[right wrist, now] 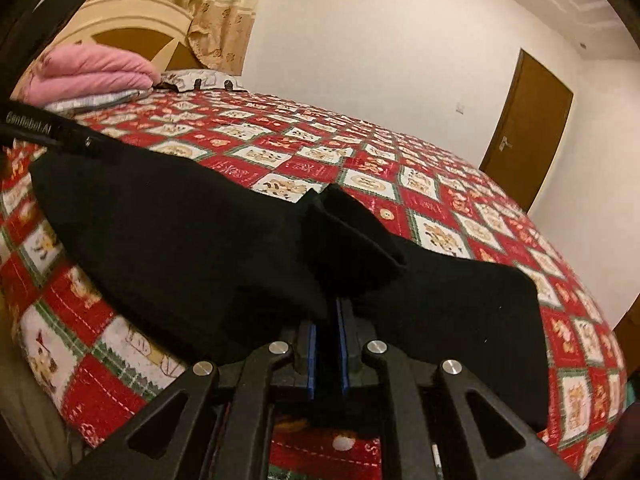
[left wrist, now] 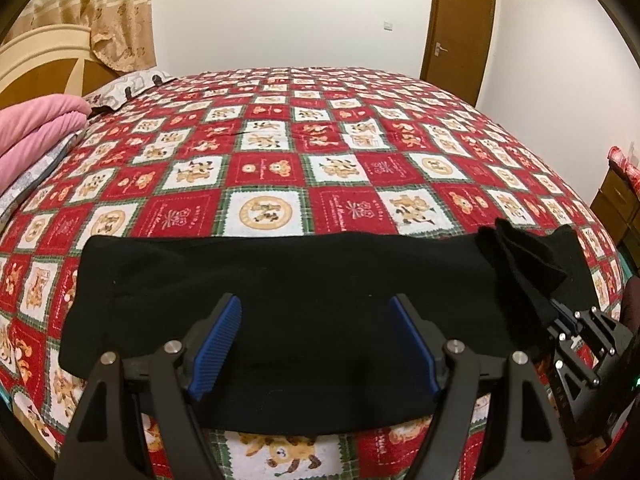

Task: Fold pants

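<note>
Black pants (left wrist: 280, 280) lie in a long band across the near edge of the bed. My left gripper (left wrist: 316, 340) hovers over their middle, its blue pads wide apart with only flat cloth beneath them. At the right end my right gripper (left wrist: 560, 316) is shut on a bunched fold of the pants, which lifts off the bed. In the right wrist view the blue pads of that gripper (right wrist: 330, 320) pinch the black cloth (right wrist: 352, 236), which rises in a raised flap ahead of them. The left gripper's black body (right wrist: 48, 132) shows at the upper left.
A red, white and green patchwork bedspread (left wrist: 280, 168) covers the bed. Folded pink bedding (left wrist: 36, 132) and a patterned pillow (left wrist: 128, 88) lie by the headboard at left. A brown door (left wrist: 460, 28) stands at the back right, and a wooden cabinet (left wrist: 616, 204) at far right.
</note>
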{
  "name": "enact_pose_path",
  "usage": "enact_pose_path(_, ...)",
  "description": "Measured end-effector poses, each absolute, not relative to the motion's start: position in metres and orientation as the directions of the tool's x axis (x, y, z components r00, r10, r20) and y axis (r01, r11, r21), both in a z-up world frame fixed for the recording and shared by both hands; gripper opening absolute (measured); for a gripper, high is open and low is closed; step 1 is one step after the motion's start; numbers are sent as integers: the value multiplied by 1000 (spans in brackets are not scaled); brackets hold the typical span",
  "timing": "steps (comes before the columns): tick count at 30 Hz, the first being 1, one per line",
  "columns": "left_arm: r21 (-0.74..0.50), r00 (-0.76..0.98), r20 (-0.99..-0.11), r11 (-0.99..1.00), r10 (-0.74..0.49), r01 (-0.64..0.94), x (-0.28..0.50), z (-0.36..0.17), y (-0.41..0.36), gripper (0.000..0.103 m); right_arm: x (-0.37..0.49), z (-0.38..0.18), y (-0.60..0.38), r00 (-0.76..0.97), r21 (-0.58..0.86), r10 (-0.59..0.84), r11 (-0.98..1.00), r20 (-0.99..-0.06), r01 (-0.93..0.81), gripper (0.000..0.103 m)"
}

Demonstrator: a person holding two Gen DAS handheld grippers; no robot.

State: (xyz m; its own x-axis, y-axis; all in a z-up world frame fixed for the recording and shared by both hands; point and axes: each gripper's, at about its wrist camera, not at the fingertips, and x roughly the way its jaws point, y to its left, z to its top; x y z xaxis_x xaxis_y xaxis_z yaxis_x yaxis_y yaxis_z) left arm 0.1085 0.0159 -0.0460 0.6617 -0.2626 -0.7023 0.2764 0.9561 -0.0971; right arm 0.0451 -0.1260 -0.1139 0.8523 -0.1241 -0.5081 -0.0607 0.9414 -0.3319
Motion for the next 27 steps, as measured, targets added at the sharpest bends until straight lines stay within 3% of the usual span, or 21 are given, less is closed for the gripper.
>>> enact_pose_path(7,-96,651,-709,952,-271,291,107,-49,12,79,41,-122,-112,854,-432,-167,899,-492,-73,12)
enact_pose_path(11,-83,641,-717,947,-273,310,106,-50,4,79,38,-120,-107,848,-426,-144,899,-510,-103,20)
enact_pose_path(13,-71,637,-722,944,-272,323,106,-51,-1,79,35,-117,-106,843,-393,-100,909,-529,-138,28)
enact_pose_path(15,-60,637,-722,942,-270,331,104,-52,-4,79,31,-114,-105,834,-340,-29,920,-551,-193,48)
enact_pose_path(16,-55,634,-725,941,-269,335,104,-52,-6,79,29,-112,-104,829,-314,6,924,-560,-219,49)
enact_pose_path(19,-43,631,-729,938,-265,344,104,-53,-11,79,26,-102,-112,812,-188,102,949,-574,-252,49)
enact_pose_path(22,-11,632,-735,937,-244,349,105,-55,-16,79,29,-80,-135,836,-26,155,980,-526,-198,47)
enact_pose_path(24,15,630,-744,937,-223,349,106,-57,-21,79,38,-70,-152,850,64,148,989,-506,-134,28)
enact_pose_path(27,48,636,-745,935,-200,350,106,-57,-26,79,62,-70,-167,848,127,105,991,-520,-45,25)
